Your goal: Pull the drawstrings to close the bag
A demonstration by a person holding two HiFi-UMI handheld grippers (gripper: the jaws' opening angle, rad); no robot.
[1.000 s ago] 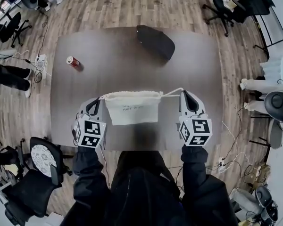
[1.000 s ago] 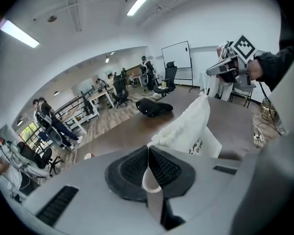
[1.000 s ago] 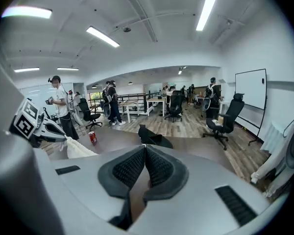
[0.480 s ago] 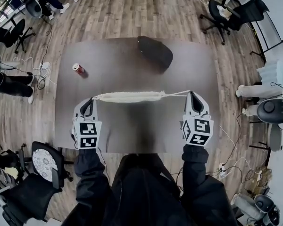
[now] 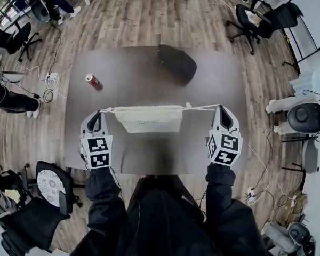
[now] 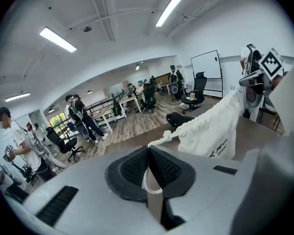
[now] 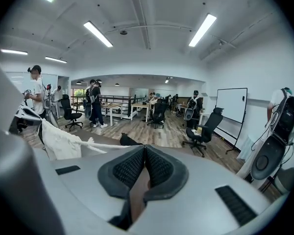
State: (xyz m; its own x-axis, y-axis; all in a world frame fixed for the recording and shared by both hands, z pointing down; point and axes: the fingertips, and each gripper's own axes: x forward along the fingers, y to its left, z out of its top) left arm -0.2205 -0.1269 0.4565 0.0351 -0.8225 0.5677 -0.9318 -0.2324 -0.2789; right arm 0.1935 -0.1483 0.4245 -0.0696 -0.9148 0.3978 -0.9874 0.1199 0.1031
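The bag [image 5: 149, 120] hangs between our grippers over the table [image 5: 133, 63], its mouth lying left to right. The left gripper [image 5: 100, 115] is closed tight on the left cord [image 6: 164, 139], near the bag. The right gripper [image 5: 223, 111], also closed, pinches the right cord [image 5: 202, 106] farther out. We cannot see whether the mouth is fully gathered.

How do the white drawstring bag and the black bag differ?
The white drawstring bag is pale with dark print; the black bag is dark. The white drawstring bag is held by its cords between the left tongs and right tongs; the black bag lies untouched on the table. Both are soft bags.
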